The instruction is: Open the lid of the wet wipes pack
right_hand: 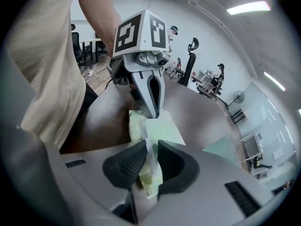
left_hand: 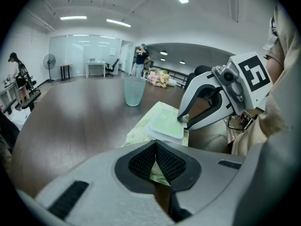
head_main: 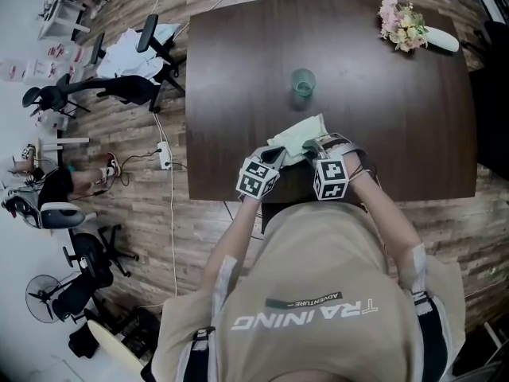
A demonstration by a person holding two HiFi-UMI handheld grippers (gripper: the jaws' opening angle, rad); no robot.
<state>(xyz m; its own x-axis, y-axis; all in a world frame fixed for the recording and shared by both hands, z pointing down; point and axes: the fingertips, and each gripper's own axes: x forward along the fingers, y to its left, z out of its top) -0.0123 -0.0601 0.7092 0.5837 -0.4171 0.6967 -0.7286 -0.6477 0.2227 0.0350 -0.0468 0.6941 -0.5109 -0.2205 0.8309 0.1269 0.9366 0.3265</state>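
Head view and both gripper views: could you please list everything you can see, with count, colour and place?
Table: one, dark brown, under everything else listed.
Wet wipes pack: one, pale green, near the table's front edge, between the claws.
Lid: one, pale green, on top of the pack.
Cup: one, translucent teal, mid-table.
Flowers: one bunch, pink and cream, far right corner.
Vase: one, white, lying beside the flowers.
Office chairs: several, black, on the wooden floor to the left.
Shirt: one, beige, on the person.
Left claw: one, grey, shut on the pack's end.
Right claw: one, grey, shut on the opposite end.
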